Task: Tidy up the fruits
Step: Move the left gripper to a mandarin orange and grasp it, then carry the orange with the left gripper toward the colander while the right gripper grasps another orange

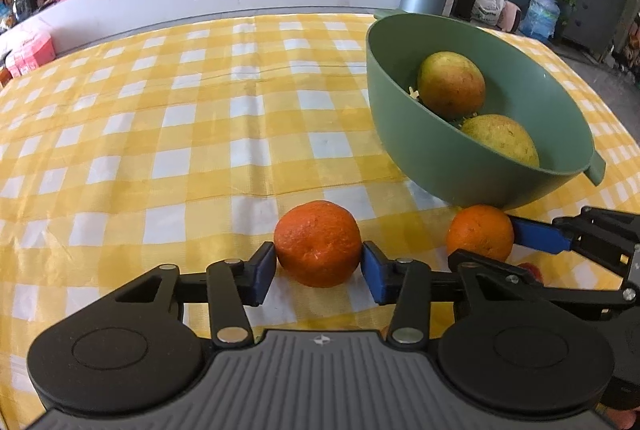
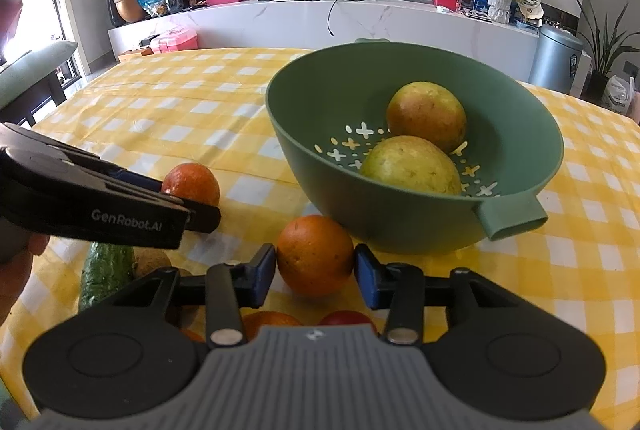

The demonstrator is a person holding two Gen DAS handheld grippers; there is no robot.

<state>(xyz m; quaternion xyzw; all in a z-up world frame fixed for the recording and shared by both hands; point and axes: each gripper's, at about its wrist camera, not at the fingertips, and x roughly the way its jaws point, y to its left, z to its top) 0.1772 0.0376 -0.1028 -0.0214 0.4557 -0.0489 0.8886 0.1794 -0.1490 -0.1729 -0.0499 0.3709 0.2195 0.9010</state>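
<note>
Two oranges on the worktop, just in front of the green bowl [image 2: 416, 230]. Left tool [image 1: 319, 266] clenched on one orange [image 1: 318, 244], pads touching both sides at its widest part. Right tool [image 2: 315, 268] clenched on the other orange [image 2: 315, 255] the same way. Round, light, firm, a bit bumpy, so not too slippery. Best held across the middle, gently, no squashing.

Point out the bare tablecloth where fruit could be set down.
Free: the wide checked yellow tablecloth left of the green plastic colander bowl, out to its far edge. Crowded: the near strip under the bowl, with two oranges, both grippers and a cucumber.
</note>
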